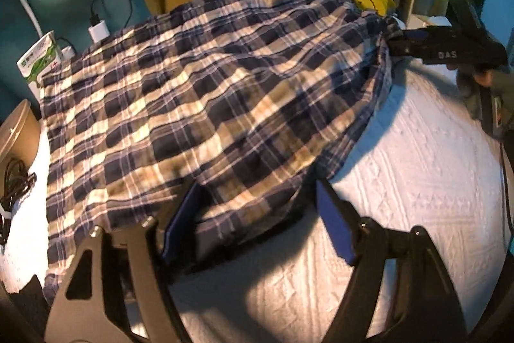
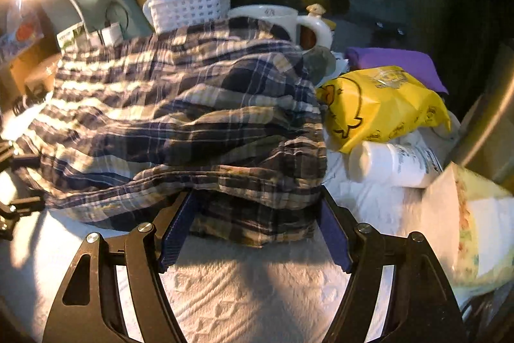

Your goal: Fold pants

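Observation:
Blue, cream and tan plaid pants (image 1: 199,92) lie spread over a white textured cover (image 1: 417,166). My left gripper (image 1: 258,222) stands open at their near hem, with the fabric edge lying loose between its blue pads (image 1: 334,227). At the pants' far right corner sits my right gripper (image 1: 406,44), held by a hand. In the right wrist view the pants (image 2: 180,124) are bunched in folds. My right gripper (image 2: 255,230) is open there, and the rumpled end of the cloth sits between its wide-set pads without being pinched.
A white basket (image 2: 189,10), a mug (image 2: 273,18), a yellow bag (image 2: 382,105), a white bottle (image 2: 392,163) and purple cloth (image 2: 395,60) crowd the far and right sides. At the left are a carton (image 1: 38,60), a charger (image 1: 98,29) and a black cable (image 1: 16,182).

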`<state>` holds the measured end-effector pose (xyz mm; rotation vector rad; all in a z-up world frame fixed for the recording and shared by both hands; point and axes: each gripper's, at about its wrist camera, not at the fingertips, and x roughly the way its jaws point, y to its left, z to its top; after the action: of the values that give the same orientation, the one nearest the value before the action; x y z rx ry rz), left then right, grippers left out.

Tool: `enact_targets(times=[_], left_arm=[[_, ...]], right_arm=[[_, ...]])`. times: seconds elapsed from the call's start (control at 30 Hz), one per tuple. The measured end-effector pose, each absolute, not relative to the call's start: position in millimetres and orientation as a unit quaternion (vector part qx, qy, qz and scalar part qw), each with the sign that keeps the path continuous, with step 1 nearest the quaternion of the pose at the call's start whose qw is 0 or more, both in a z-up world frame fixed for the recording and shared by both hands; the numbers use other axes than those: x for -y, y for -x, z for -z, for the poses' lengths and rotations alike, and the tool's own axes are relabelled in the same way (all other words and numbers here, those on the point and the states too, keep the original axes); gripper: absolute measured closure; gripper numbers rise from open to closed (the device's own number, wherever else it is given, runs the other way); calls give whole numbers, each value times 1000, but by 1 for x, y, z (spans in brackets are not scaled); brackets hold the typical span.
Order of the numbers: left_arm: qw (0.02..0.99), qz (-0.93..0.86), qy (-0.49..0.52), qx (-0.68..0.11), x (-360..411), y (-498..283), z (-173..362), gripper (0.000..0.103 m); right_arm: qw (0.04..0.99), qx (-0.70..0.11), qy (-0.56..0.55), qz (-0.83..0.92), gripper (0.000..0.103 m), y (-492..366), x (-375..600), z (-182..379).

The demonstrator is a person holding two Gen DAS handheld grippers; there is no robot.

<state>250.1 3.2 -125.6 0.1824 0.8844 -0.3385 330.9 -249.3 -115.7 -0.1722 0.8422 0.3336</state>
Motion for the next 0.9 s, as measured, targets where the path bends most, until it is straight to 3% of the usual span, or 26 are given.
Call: enact_targets(times=[0.03,0.07,0.1,0.13,0.27,0.67,0.9], left_arm=[[886,172,-89,-422,-1,-250,126,47],[886,175,-97,-417,3,-247,124,57],[887,178,-102,-414,5,-246,124,64],[885,191,-103,-413,9,-242,124,82],[885,188,-97,-414,15,-235,123,94],[877,221,-29,-425,2,-187,112,95],[889,200,2,-413,-12,-146,98,93]], right_arm=[[894,-408,89,-162,30,-331,247,117],[893,-409,93,-165,43,-331,246,118],[892,-408,96,-169,71,-330,244,118],[892,-407,99,-172,80,-330,243,118],[902,-374,138,-166,85,-316,237,110],[914,-328,176,-158,86,-239,253,61],[913,-350,156,-140,86,-202,282,70]])
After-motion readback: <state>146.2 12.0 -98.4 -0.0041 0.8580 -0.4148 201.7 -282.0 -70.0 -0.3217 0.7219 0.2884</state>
